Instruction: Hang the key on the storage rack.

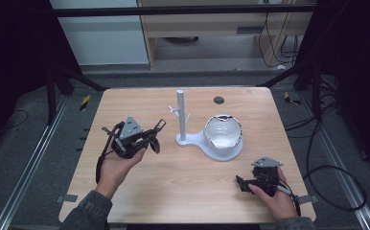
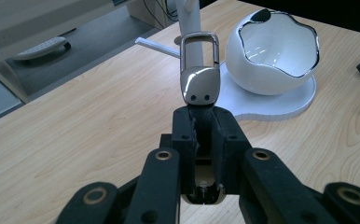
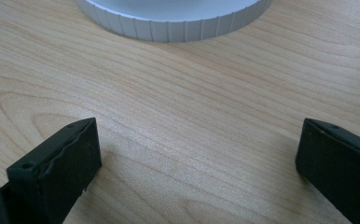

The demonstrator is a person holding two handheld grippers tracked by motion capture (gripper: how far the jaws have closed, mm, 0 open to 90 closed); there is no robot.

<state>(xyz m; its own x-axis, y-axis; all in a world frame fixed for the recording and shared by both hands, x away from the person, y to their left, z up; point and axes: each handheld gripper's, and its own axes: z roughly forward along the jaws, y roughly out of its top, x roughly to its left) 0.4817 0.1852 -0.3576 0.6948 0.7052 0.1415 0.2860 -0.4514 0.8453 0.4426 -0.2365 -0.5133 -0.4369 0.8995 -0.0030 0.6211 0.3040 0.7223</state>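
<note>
The left gripper (image 2: 205, 116) is clamped on a key clip (image 2: 199, 70), a shiny metal piece with a dark strap pinched between the closed jaws and an oblong ring at its far end. The left gripper view shows this plainly: the clip sticks out beyond the jaw tips, above the table (image 2: 75, 121), with its ring in front of the white post (image 2: 190, 18) of the stand. From the high view the same gripper (image 1: 154, 136) is a dark shape held in the person's left hand (image 1: 118, 165), left of the stand, and the clip is too small there to make out. The high view does give the layout: a white stand with an upright post (image 1: 180, 115) carrying short pegs, and on the same base a white bowl (image 1: 223, 134) with a wavy chrome rim, near the table's middle. The right gripper (image 1: 243, 184) rests low near the front right corner in the right hand (image 1: 274, 196), well apart from the stand. The right gripper view shows its two jaws standing wide with only bare wood between them, and the ribbed edge of the stand's base (image 3: 178, 21) at the top. The table (image 1: 140, 191) is pale wood with a dark round hole (image 1: 219, 100) near its far edge. Around it are grey floor, black frame bars, trailing cables and a light wooden cabinet (image 1: 221, 24) at the back.
</note>
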